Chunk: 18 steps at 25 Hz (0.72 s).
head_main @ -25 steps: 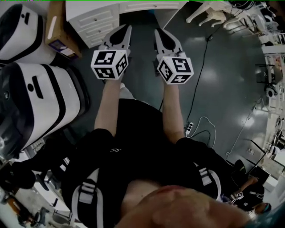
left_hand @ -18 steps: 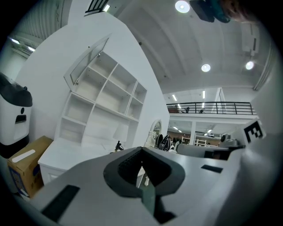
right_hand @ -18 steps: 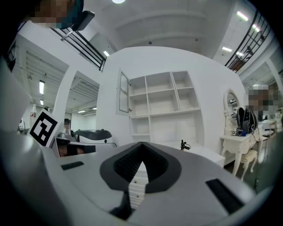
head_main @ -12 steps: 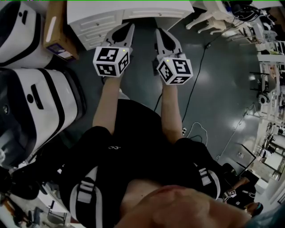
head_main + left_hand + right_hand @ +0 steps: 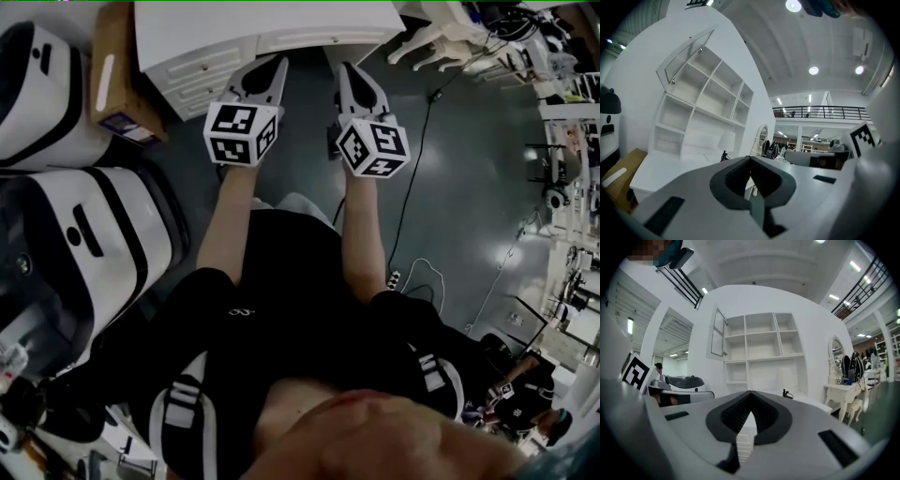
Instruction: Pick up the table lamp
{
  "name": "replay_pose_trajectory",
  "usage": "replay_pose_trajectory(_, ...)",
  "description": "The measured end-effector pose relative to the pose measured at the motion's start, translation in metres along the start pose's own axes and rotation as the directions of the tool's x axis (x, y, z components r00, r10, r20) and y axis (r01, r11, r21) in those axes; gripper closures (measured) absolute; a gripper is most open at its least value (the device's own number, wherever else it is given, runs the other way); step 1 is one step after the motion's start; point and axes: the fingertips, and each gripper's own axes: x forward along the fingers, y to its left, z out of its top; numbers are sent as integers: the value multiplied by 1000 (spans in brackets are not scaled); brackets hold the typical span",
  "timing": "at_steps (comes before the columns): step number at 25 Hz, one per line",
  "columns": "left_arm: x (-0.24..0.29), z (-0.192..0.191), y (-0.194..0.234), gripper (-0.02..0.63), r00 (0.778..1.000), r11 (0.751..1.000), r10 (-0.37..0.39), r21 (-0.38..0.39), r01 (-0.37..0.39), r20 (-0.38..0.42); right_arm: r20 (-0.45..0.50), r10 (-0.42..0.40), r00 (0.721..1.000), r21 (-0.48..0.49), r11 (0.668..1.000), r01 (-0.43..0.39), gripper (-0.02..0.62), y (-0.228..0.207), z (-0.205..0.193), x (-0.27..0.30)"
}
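A white desk [image 5: 234, 37] with drawers stands ahead, under a white shelf unit [image 5: 761, 348]. On the desk top, a pale lampshade shape [image 5: 726, 139] shows faintly against the white wall, with a small black object [image 5: 724, 155] beside it. My left gripper [image 5: 278, 62] and right gripper [image 5: 345, 67] are held level side by side, pointing at the desk's front edge. Both are shut with nothing between the jaws, and both are short of the desk. In the left gripper view and the right gripper view the jaw tips meet.
Two large white-and-black machines [image 5: 84, 244] stand to the left, and a cardboard box [image 5: 112, 75] sits beside the desk. A white dressing table and stool [image 5: 441, 33] are at the upper right. A black cable [image 5: 422, 122] and a power strip [image 5: 396, 277] lie on the dark floor.
Both grippers and the person have moved forward toward the white desk. The desk's drawers now sit closer to the jaw tips. Both jaws stayed shut.
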Motion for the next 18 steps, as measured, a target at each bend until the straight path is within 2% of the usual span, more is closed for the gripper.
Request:
replay_pose_trajectory(6, 11, 0, 6, 597, 1000, 1000, -10, -17, 9, -13, -11, -24, 1000, 1, 1000, 24, 578, -11, 2, 9)
replay_pose_trajectory(11, 23, -6, 17, 597, 1000, 999, -13, -37, 13, -1, -36, -12, 999, 6, 1000, 12, 578, -16, -10, 28)
replay_pose_trajectory(18, 47, -12, 44, 597, 999, 999, 29, -34, -30, -20, -36, 9, 999, 24, 1000, -8, 578, -31, -18, 63)
